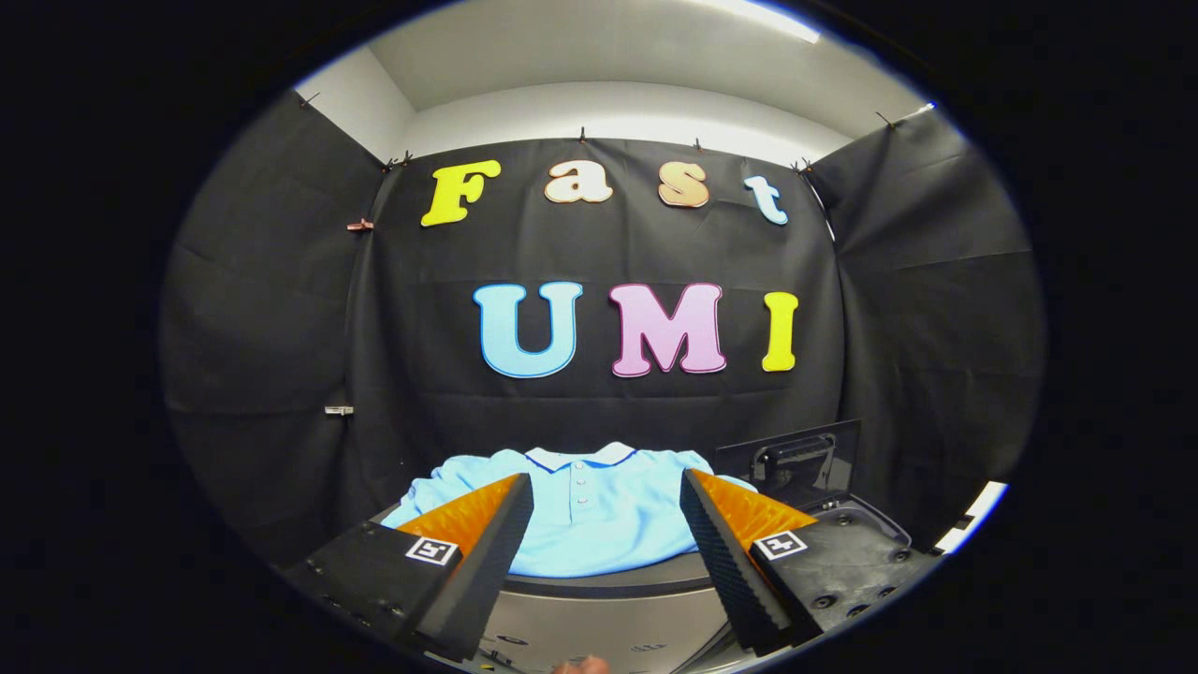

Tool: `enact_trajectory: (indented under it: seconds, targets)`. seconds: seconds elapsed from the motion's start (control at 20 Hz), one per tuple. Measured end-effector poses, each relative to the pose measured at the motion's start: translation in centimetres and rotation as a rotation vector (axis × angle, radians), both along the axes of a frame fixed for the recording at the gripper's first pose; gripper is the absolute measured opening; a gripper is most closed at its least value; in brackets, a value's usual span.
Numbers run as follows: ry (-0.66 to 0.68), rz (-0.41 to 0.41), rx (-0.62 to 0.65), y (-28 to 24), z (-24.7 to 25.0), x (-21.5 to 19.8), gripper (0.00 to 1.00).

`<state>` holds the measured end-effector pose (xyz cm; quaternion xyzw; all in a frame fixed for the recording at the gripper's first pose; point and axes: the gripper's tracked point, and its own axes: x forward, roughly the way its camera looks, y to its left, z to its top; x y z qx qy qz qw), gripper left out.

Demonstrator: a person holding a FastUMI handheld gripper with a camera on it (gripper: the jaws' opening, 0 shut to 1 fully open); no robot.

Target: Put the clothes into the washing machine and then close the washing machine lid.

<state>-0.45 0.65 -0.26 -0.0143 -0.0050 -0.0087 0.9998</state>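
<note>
Clothes first: I've got one light blue polo shirt [599,510] dead ahead of my tool [606,524], spread flat with its white collar and button placket facing up, collar end farthest from me. It lies on top of a dark rounded surface, the washing machine [608,585], whose grey front shows below the shirt between my fingers. I can't tell from here whether the shirt rests on a closed panel or over an opening.

My tool is spread wide, fingers well apart and gripping nothing; the shirt sits in the gap just beyond the tips, not touching either finger as far as I can see.

Off beyond my right finger, a dark lid [791,461] stands tilted up, with a handle shape showing on its face. So that lid is up, and I see nothing inside under it, since the finger blocks that part.

Behind everything hangs the black cloth wall [281,328] of the booth, pinned up with small clips, with a pale wall and ceiling above. A fingertip [582,666] of a person peeks in just below, between the finger bases.
</note>
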Motion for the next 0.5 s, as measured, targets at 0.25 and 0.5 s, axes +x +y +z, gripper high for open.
enact_trajectory:
  seconds: [0.25, 0.5]
  targets:
    - [0.019, -0.003, -0.008, 0.5, -0.6, 0.5, 0.99]
    - [0.034, -0.014, 0.007, 0.4, -1.0, 1.7, 0.99]
